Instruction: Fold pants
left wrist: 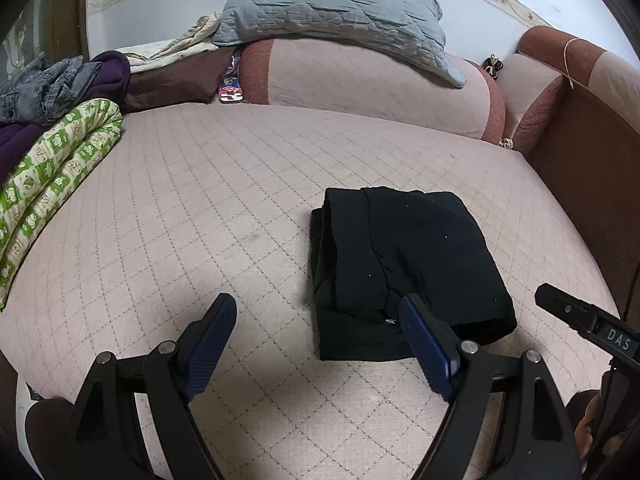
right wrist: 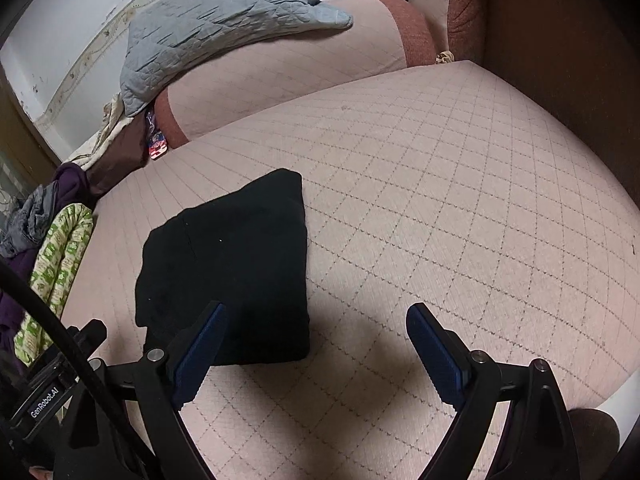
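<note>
The black pants (left wrist: 404, 268) lie folded into a compact rectangle on the pink quilted bed (left wrist: 200, 200). They also show in the right wrist view (right wrist: 228, 264). My left gripper (left wrist: 318, 312) is open and empty, held above the bed just in front of the pants, its right finger over their near edge. My right gripper (right wrist: 316, 320) is open and empty, with its left finger over the near right corner of the pants. The right gripper's body (left wrist: 580, 320) shows at the right edge of the left wrist view.
A green patterned quilt (left wrist: 52, 176) and a heap of clothes (left wrist: 60, 84) lie at the bed's left. A grey pillow (left wrist: 340, 12) rests on a pink bolster (left wrist: 360, 84) at the back. A brown bed frame (left wrist: 584, 184) rises on the right.
</note>
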The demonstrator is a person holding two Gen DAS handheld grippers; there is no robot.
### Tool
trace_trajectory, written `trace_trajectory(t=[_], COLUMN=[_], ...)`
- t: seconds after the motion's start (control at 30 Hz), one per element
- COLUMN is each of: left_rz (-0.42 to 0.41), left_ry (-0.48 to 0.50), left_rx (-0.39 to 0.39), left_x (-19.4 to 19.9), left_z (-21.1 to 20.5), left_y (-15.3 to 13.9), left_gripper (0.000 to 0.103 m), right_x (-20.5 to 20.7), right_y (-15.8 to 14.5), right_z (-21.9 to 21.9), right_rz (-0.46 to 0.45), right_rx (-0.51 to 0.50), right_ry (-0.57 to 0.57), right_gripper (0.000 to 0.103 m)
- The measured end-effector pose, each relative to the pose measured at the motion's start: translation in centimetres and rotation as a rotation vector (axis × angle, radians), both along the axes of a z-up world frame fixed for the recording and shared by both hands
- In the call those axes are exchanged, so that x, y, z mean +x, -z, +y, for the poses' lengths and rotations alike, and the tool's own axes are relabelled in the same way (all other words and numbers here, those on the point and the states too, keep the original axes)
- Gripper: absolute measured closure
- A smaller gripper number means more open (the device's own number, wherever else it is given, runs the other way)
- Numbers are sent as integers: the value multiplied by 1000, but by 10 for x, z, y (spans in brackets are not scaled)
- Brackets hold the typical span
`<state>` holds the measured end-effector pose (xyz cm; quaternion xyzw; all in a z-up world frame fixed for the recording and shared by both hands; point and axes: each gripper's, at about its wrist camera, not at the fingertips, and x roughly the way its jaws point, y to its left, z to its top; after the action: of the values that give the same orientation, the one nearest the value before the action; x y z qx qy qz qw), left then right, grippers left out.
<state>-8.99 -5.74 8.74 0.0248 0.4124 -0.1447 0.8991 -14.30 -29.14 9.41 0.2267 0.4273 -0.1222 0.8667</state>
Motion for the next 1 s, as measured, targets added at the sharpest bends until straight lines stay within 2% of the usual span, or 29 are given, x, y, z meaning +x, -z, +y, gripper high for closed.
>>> trace_trajectory(t=[0.63,1.0], left_rz=[64,71], left_ry=[23,33], left_rx=[15,21], left_x=[10,9], left_z=[-5,-6], left_y=[15,18], left_gripper=[20,20], right_x=[6,5], right_y=[9,11], right_z=[-6,-5], right_rz=[16,18], right_rx=[1,6], right_ry=[-4,-13], right_gripper=[9,9])
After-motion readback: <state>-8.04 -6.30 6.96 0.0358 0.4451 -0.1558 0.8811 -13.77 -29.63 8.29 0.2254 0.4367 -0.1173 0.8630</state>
